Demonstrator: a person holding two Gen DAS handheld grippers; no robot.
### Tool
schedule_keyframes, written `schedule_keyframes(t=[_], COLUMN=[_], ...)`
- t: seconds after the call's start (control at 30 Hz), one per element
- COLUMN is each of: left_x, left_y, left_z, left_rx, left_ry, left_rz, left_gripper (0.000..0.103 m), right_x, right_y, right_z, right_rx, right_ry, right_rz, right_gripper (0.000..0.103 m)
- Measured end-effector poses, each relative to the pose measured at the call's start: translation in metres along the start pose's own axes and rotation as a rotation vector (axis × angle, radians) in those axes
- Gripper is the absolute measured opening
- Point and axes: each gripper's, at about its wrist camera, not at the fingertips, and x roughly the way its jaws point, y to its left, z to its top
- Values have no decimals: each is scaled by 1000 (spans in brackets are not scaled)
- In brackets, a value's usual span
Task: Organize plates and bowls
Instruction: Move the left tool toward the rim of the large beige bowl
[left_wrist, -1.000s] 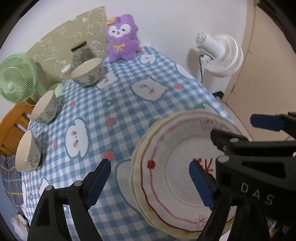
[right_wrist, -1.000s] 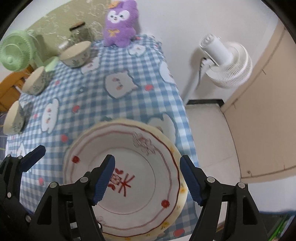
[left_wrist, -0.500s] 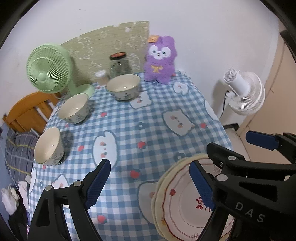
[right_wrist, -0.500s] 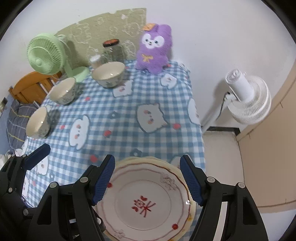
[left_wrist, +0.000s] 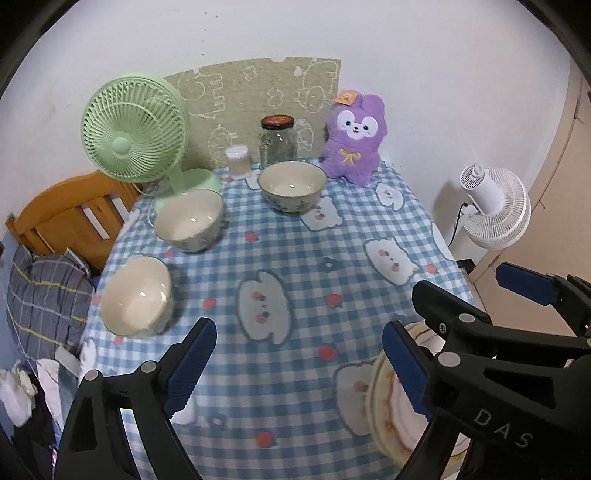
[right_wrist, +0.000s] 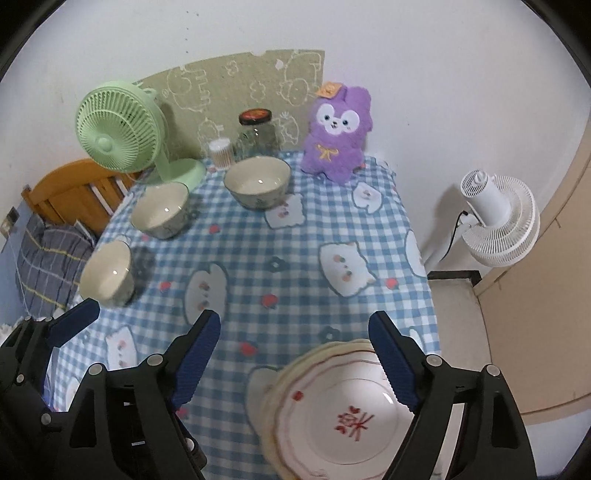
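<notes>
A stack of cream plates (right_wrist: 343, 413) with red rims and a red character lies at the table's near right corner; it also shows in the left wrist view (left_wrist: 391, 410), partly hidden. Three cream bowls stand along the left and back: the near one (left_wrist: 135, 295) (right_wrist: 107, 273), the middle one (left_wrist: 188, 219) (right_wrist: 160, 210), the far one (left_wrist: 291, 186) (right_wrist: 256, 186). My left gripper (left_wrist: 299, 363) is open and empty above the tablecloth. My right gripper (right_wrist: 295, 362) is open and empty above the plates' far edge.
A blue checked tablecloth (left_wrist: 295, 258) covers the table. At the back stand a green fan (left_wrist: 133, 129), a glass jar (left_wrist: 277, 142), a small container (left_wrist: 238, 158) and a purple plush toy (left_wrist: 352, 140). A white fan (left_wrist: 495, 214) stands on the floor right. A wooden chair (left_wrist: 70, 214) is left.
Both grippers have pulled back and up from the plates, staying open. The plates stay in the corner; more of the table and the bowls are in view.
</notes>
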Motion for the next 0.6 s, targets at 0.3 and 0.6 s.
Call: schedule_keyframes(t=[0.3, 0.6], left_x=[-15, -12], left_y=[50, 98], left_z=[11, 14], left_rx=[0, -27], left_ry=[-25, -11], left_rz=[-10, -7], left_gripper=[95, 96], right_x=[-7, 1], right_y=[50, 93], right_z=[15, 22], right_rx=[28, 28], right_ry=[-24, -41], right_rz=[-11, -2], right_gripper=[89, 89])
